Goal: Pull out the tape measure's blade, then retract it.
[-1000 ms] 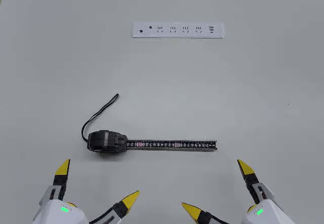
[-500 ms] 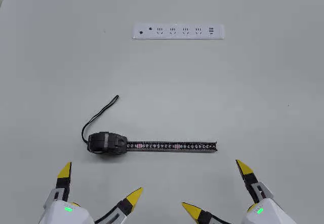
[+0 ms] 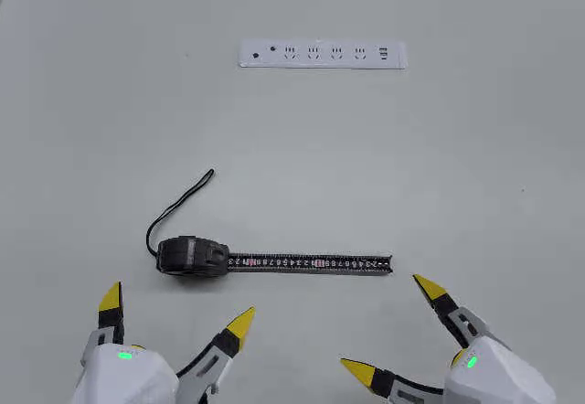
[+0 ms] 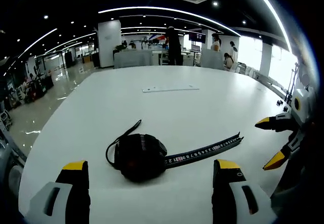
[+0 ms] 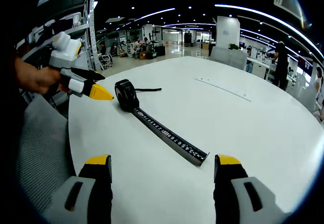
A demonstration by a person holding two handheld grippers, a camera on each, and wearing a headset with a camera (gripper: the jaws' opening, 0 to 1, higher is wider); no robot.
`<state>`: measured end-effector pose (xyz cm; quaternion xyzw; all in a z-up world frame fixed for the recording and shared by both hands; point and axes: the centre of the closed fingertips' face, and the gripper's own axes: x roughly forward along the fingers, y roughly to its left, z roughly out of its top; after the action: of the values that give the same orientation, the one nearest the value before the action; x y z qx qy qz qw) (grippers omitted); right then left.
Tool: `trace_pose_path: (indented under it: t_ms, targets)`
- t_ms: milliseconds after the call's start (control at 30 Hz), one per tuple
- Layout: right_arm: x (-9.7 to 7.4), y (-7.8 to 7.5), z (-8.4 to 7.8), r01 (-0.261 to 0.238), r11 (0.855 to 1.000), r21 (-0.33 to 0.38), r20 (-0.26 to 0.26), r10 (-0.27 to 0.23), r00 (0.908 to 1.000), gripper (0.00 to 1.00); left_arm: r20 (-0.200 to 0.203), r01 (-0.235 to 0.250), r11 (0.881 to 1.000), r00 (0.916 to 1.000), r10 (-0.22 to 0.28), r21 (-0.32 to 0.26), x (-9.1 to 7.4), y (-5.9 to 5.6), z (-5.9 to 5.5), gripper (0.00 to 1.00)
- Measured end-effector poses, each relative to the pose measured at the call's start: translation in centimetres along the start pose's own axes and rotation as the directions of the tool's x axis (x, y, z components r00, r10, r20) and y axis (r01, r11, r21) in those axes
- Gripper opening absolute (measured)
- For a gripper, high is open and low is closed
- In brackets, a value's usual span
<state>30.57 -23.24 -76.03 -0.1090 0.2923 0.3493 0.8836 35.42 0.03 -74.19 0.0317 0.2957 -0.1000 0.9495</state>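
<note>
Our tape measure (image 3: 192, 257) lies on the worktop (image 3: 475, 166) with its blade (image 3: 311, 263) already drawn out flat to the right and its strap (image 3: 178, 203) curling away behind. We judge that retraction remains. If the lock is freed while nothing pins the tape measure, the blade could whip back and drag it across the worktop. The left hand-held gripper (image 3: 176, 309) hovers just short of the tape measure. The right hand-held gripper (image 3: 394, 329) sits near the blade's tip. Both have jaws spread wide, holding and touching nothing.
</note>
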Motion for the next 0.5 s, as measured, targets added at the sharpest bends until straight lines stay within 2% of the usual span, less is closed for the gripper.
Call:
trace_pose_path:
  t_ms: [233,333,433,500]
  targets:
    - [0.8,-0.3,-0.2,-0.074,0.996,-0.048,-0.004,0.074,0.9972,0.78,-0.004,-0.021,1.0,0.9998,0.021,-0.008,1.1,0.2,-0.2,0.99]
    - [1.1,-0.4,-0.5,-0.11,0.991,-0.079,-0.026,0.109,0.9937,0.75,-0.006,-0.027,1.0,0.9996,0.027,-0.014,1.5,0.3,-0.3,0.98]
    - [1.4,-0.8,-1.1,-0.146,0.978,-0.148,-0.061,0.138,0.9885,0.72,-0.012,-0.031,0.999,0.9995,0.031,-0.019,2.0,0.3,-0.5,0.97]
    - [1.5,-1.0,-1.0,-0.154,0.977,-0.15,-0.066,0.146,0.9871,0.71,-0.016,-0.034,0.999,0.9993,0.033,-0.023,2.3,0.4,-0.6,0.96]
